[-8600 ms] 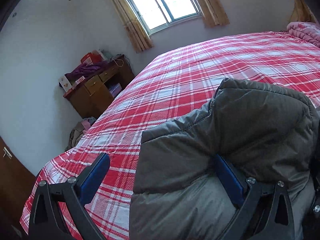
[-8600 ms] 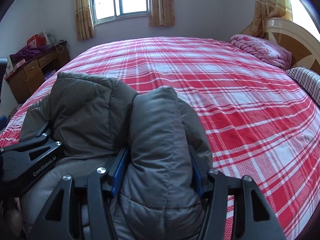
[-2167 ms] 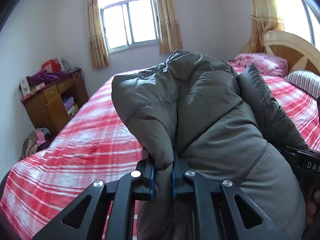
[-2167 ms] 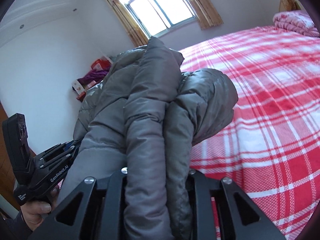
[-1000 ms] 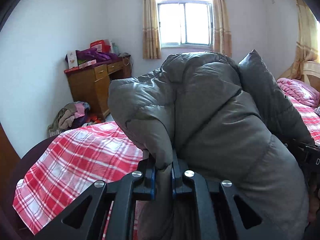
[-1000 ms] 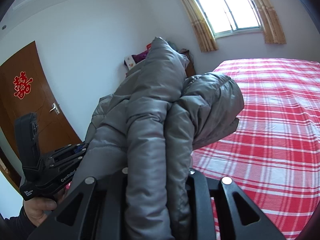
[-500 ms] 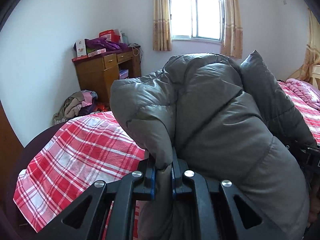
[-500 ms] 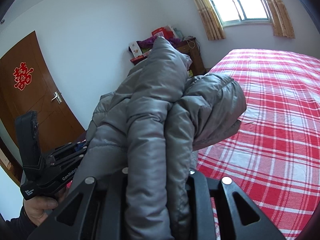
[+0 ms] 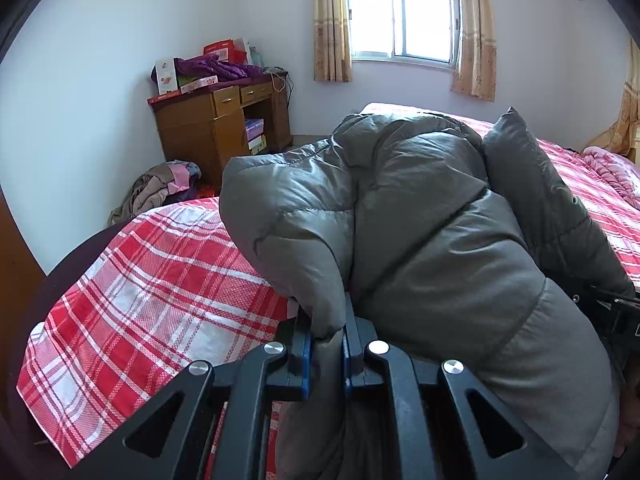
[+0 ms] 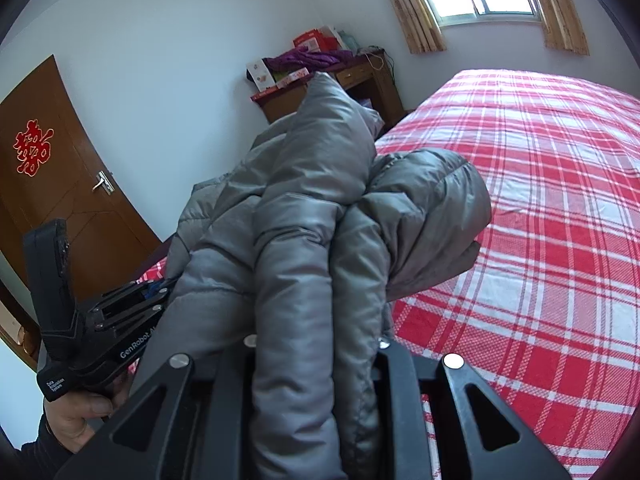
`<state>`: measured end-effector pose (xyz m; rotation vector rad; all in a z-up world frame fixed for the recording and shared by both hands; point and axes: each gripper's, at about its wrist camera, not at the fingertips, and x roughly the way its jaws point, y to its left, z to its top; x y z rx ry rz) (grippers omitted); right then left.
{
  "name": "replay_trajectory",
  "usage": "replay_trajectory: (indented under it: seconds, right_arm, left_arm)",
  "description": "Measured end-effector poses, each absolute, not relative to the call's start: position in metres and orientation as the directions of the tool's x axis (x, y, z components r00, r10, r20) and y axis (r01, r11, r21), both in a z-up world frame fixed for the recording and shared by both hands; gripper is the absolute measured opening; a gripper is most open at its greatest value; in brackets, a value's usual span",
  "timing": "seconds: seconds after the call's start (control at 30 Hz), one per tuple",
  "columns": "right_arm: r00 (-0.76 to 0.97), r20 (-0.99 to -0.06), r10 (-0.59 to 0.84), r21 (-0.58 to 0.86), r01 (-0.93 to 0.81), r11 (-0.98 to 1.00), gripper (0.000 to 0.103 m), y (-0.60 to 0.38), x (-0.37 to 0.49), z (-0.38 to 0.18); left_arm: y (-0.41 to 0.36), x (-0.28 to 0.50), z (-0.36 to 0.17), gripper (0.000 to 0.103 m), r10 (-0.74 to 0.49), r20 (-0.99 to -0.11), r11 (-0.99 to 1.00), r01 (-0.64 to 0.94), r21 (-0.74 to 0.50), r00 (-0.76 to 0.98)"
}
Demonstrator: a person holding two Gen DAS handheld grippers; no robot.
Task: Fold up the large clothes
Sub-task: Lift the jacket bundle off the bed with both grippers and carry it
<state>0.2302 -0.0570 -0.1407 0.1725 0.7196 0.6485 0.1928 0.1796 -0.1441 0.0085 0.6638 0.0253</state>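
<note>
A bulky grey padded jacket (image 9: 420, 240) fills the centre of both wrist views, bunched up and held above the near corner of a bed (image 10: 560, 200) covered in a red and white checked sheet. The left gripper (image 9: 325, 344) has its jaws nearly together, pinching a thin fold of the jacket between blue pads at the lower centre of the left view. The right gripper (image 10: 316, 344) has its jaws clamped on a thicker roll of the same jacket at the bottom centre of the right view. At the lower left of that view a hand (image 10: 76, 420) grips the left gripper's handle. In the background stand a wooden desk (image 9: 216, 128) piled with boxes and purple cloth, a curtained window (image 9: 402, 16), and, at the left edge of the right view, a brown door (image 10: 52, 200).
</note>
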Motion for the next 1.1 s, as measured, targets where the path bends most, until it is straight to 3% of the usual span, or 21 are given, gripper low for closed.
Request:
replay_trajectory:
  seconds: [0.67,0.87,1.1]
  right_arm:
    - [0.537,-0.622,0.570,0.358,-0.453,0.817,0.022,-0.047,0.239,-0.172]
    - [0.528,-0.639,0.559,0.350,-0.448,0.823,0.023,-0.041,0.241,-0.174]
    - [0.526,-0.656,0.541,0.338,-0.436,0.834,0.027,-0.040,0.242,-0.178]
  left_arm:
    - [0.187,0.206,-0.175,0.012,0.062,-0.636,0.998,-0.047,0.040,0.770]
    - [0.186,0.208,-0.179,0.020,0.074,-0.637,0.997,-0.066,0.037,0.768]
    - [0.192,0.212,-0.185,0.039,0.081,-0.644,0.996,-0.085,0.024,0.760]
